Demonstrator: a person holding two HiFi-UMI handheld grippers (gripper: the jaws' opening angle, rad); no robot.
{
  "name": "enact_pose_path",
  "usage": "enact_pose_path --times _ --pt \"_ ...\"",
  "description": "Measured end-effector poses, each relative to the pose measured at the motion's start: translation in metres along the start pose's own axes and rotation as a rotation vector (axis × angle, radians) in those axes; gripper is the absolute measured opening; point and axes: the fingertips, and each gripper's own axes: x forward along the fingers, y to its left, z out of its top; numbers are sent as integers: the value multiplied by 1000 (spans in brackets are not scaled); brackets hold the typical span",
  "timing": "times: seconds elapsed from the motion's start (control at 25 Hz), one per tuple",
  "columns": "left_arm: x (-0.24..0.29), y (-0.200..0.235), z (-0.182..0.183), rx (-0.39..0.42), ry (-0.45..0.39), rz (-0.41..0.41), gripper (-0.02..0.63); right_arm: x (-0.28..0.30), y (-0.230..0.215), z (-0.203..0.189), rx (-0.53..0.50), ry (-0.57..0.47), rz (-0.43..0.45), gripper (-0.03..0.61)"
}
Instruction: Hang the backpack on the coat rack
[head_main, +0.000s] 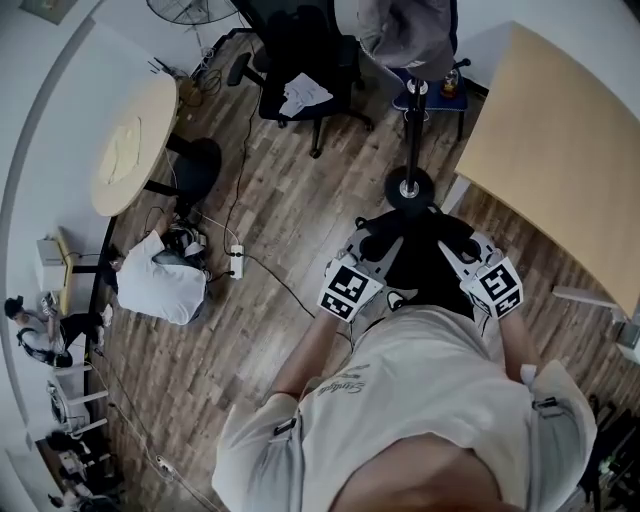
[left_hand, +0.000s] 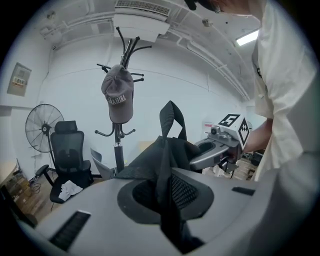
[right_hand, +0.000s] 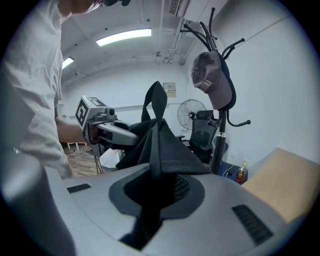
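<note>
The black backpack (head_main: 418, 262) hung in the air between your two grippers, just in front of your chest and near the foot of the coat rack (head_main: 411, 130). It was not yet on any hook. Your left gripper (head_main: 372, 245) had its jaws drawn nearly together, pinching a fold of fabric on the bag's left side. Your right gripper (head_main: 462, 248) pinched the fabric the same way on the right side. Between the two grips, the carry loop (left_hand: 171, 117) stood upright and free.

The rack stood just beyond the bag, with a grey cap (left_hand: 118, 100) on one upper prong and short lower hooks (left_hand: 129, 132) bare beneath it.

To do this step well, you probably needed to raise both grips together and level, so the loop stayed open and upright. A bare hook away from the cap looked the safest target. The loop should pass over the hook's tip and take the weight before either grip loosened.

Farther off stood an office chair (head_main: 300, 70) at the left and a wooden table (head_main: 560, 150) at the right.
</note>
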Motion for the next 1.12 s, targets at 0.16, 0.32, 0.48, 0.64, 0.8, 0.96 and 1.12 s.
enact_pose_path --times 0.16,0.32,0.48,0.64,0.8,0.96,1.12 --pt "13 20 3 14 4 -33 43 14 -16 5 8 6 -20 28" --pt "30 42 -2 -3 18 -62 43 34 -35 0 15 13 -33 28" --pt "57 65 -7 -27 46 -67 43 53 -65 -8 35 13 -35 28" --pt "80 88 -8 -32 68 -87 43 73 -92 -10 51 -2 -61 28" --pt "102 110 -3 -21 82 -106 43 87 -116 -9 79 -13 -79 28" --pt "124 135 2 -17 100 -111 44 102 -140 -5 91 -18 -93 28" --pt "141 150 0 -18 108 -129 44 116 -159 -9 96 -13 -103 28"
